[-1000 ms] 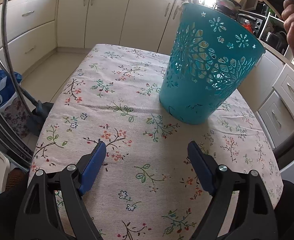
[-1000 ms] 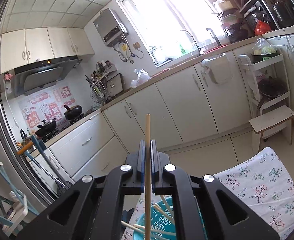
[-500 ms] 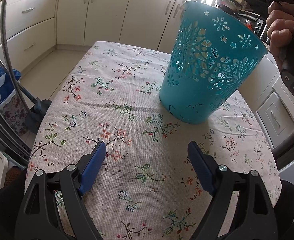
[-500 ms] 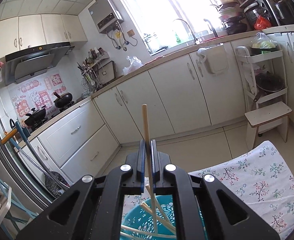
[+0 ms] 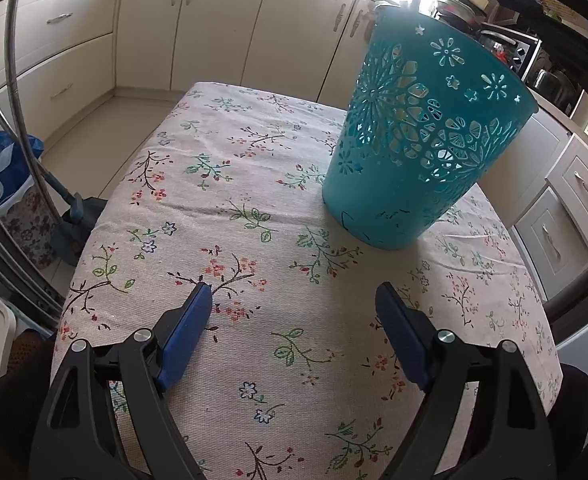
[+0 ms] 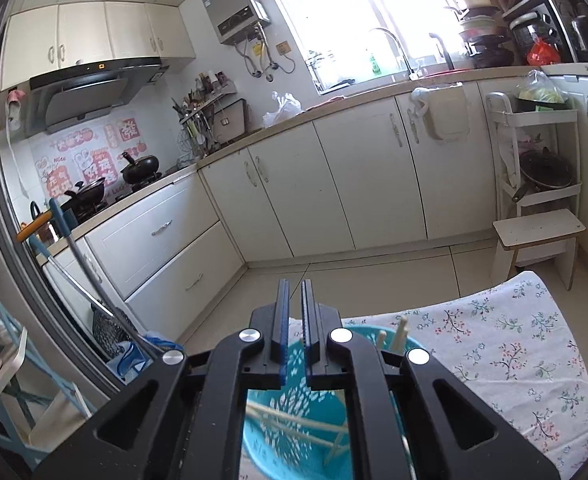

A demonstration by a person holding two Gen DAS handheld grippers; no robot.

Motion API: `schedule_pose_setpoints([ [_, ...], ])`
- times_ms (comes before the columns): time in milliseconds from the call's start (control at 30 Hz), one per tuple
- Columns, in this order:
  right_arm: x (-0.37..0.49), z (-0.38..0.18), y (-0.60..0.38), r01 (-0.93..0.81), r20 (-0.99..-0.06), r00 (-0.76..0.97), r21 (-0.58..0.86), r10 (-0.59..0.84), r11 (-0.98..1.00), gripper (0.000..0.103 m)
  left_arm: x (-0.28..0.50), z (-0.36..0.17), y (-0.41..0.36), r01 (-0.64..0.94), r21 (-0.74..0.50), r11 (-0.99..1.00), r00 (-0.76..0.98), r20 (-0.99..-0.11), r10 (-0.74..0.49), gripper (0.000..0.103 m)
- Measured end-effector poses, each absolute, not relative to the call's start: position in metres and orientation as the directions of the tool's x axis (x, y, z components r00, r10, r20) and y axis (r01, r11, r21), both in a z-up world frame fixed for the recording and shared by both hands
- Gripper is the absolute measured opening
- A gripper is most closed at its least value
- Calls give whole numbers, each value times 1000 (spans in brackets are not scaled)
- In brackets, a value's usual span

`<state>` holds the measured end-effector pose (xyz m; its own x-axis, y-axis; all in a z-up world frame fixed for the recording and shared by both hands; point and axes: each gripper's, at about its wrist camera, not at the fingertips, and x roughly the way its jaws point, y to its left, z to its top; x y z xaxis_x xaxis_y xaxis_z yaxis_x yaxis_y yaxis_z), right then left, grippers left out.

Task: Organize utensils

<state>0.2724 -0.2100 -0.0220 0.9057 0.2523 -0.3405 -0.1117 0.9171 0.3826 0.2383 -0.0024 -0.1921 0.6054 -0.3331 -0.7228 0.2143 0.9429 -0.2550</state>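
Teal plastic basket (image 5: 422, 152) stands upright on the tabletop (image 5: 222, 208), toward the far right part of the floral cloth. Tapered shape: narrow solid base, wider open rim, upper wall perforated with flower and star cutouts, light coming through them. Thin dark scratch-like marks on the solid lower band. In the right wrist view the basket (image 6: 414, 350) is seen from above, rim open. Pale wooden chopsticks (image 6: 294, 424) lie inside it, several crossing at shallow angles low in the bin; two more chopstick ends (image 6: 400, 332) lean against the far rim and poke just above it. Exact count unclear, partly hidden.
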Motion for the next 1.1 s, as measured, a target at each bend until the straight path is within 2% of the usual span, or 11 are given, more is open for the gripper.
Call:
schedule_pose_setpoints([
  [133,245,-21,-217,-107,-333,911,380,244,919,22,237,-192,-3,211,-253,944,608,-722,-330,80],
  [300,205,-35,-226,-78,-363,905,370,222,926,32,237,-192,-2,209,-253,945,607,-724,-328,82],
  [433,177,-62,-229,-29,-426,886,344,183,938,40,237,-192,-3,205,-250,946,607,-726,-323,83],
  [633,150,-113,-236,78,-562,821,291,105,954,42,237,-192,-2,197,-246,949,608,-729,-315,84],
  [700,142,-125,-237,107,-600,796,270,81,957,46,239,-193,-3,198,-243,950,602,-734,-314,86],
  [800,133,-134,-239,139,-645,762,238,50,961,57,241,-194,-7,214,-230,949,587,-747,-313,94],
  [900,124,-136,-241,151,-676,736,226,43,962,62,244,-192,-12,209,-173,962,564,-782,-263,95],
  [967,117,-129,-241,158,-682,731,217,34,963,72,241,-188,-13,176,-87,981,558,-812,-172,95],
  [1000,114,-127,-242,158,-681,731,216,32,964,73,236,-182,-12,165,-68,984,566,-811,-151,95],
  [1100,102,-117,-243,156,-677,736,217,33,964,81,216,-158,-2,138,-85,987,598,-787,-151,95],
])
